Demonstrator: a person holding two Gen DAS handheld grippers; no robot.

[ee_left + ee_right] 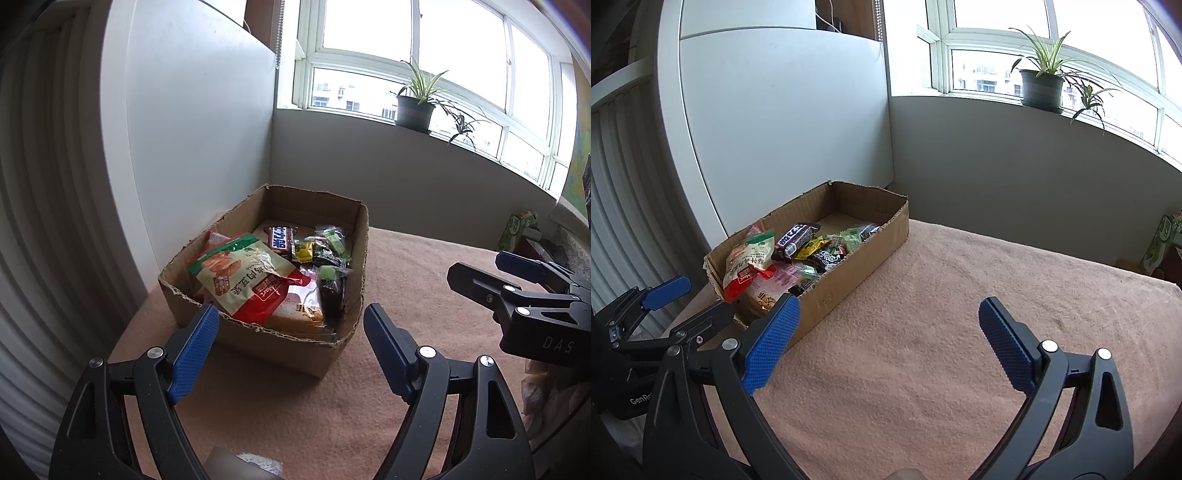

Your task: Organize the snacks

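Observation:
A cardboard box [291, 341] [857, 266] stands on a pink towel-covered table [388, 280] [942, 332]. Several snack packets lie in it: a green and red pouch [247, 278] [748, 264], a dark chocolate bar [281, 238] [796, 236], a small yellow packet [303, 249] [814, 245] and green wrapped sweets [334, 236] [851, 238]. My left gripper [291, 328] hangs open just before the box's near wall, nothing between its blue pads. My right gripper [888, 326] stands open over bare towel to the right of the box, and shows from the side in the left wrist view [480, 275].
A white panel [199, 129] and a grey wall [1015, 173] stand behind the box. A potted plant [415, 107] [1041, 86] sits on the window sill. A green carton [517, 229] [1161, 243] stands at the table's far right edge.

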